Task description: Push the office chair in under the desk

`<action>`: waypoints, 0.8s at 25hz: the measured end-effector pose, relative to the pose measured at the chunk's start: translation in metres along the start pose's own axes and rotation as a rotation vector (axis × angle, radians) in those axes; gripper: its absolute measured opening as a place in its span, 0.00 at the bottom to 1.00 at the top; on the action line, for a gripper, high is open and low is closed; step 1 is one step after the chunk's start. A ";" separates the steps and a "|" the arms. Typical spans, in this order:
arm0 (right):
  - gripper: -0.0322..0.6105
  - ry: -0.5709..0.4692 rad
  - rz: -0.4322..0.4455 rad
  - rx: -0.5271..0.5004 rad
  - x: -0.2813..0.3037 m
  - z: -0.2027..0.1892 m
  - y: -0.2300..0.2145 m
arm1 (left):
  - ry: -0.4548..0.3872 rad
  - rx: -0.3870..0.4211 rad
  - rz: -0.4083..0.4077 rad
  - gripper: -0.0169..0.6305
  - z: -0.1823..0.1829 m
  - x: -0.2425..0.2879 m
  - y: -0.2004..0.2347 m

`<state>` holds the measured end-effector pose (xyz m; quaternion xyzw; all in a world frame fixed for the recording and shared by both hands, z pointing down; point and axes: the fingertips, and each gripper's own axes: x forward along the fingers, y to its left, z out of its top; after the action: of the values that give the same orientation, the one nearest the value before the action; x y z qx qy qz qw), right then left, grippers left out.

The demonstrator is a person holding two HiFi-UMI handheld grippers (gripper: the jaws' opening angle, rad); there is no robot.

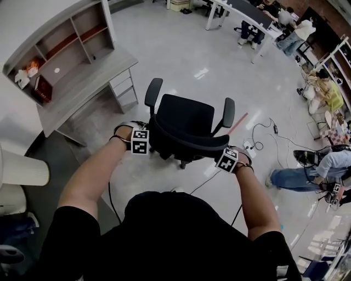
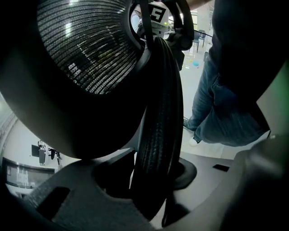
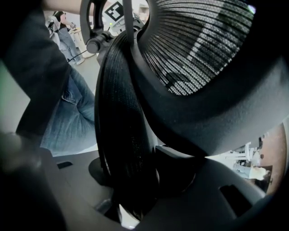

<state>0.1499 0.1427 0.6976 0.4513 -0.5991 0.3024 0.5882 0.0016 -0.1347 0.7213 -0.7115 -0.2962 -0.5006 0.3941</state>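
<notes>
A black office chair (image 1: 184, 118) with two armrests stands on the pale floor, its seat facing the grey desk (image 1: 82, 82) at the upper left, about a chair's length away. My left gripper (image 1: 149, 140) clamps the left edge of the mesh backrest (image 1: 186, 144). At the right edge my right gripper (image 1: 219, 155) does the same. In the left gripper view the backrest's ribbed rim (image 2: 158, 113) runs between the jaws of the left gripper (image 2: 153, 189). In the right gripper view the rim (image 3: 122, 126) sits between the jaws of the right gripper (image 3: 131, 194).
The desk carries a shelf unit (image 1: 60, 41) with small items, and open space shows under it. Cables and a power strip (image 1: 249, 145) lie on the floor right of the chair, near a red floor strip (image 1: 238, 123). People (image 1: 307, 173) sit at the right. White tables (image 1: 241, 13) stand at the back.
</notes>
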 end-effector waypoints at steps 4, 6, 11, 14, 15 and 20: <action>0.34 0.012 -0.005 -0.028 0.005 0.019 0.006 | 0.006 -0.030 0.007 0.27 -0.024 -0.007 -0.016; 0.34 0.031 -0.011 -0.036 0.007 0.026 0.006 | 0.014 -0.048 0.011 0.27 -0.037 -0.012 -0.022; 0.34 0.014 0.002 -0.083 0.012 0.057 0.021 | 0.028 -0.089 0.017 0.27 -0.066 -0.021 -0.046; 0.34 0.007 0.007 -0.112 0.012 0.071 0.030 | 0.035 -0.116 0.028 0.27 -0.079 -0.029 -0.061; 0.34 0.006 0.007 -0.121 0.012 0.075 0.033 | 0.038 -0.125 0.029 0.27 -0.083 -0.031 -0.066; 0.34 0.004 0.023 -0.167 0.012 0.095 0.051 | 0.052 -0.171 0.033 0.27 -0.103 -0.043 -0.098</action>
<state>0.0642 0.0770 0.7062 0.3930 -0.6262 0.2591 0.6216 -0.1419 -0.1735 0.7257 -0.7342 -0.2305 -0.5357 0.3478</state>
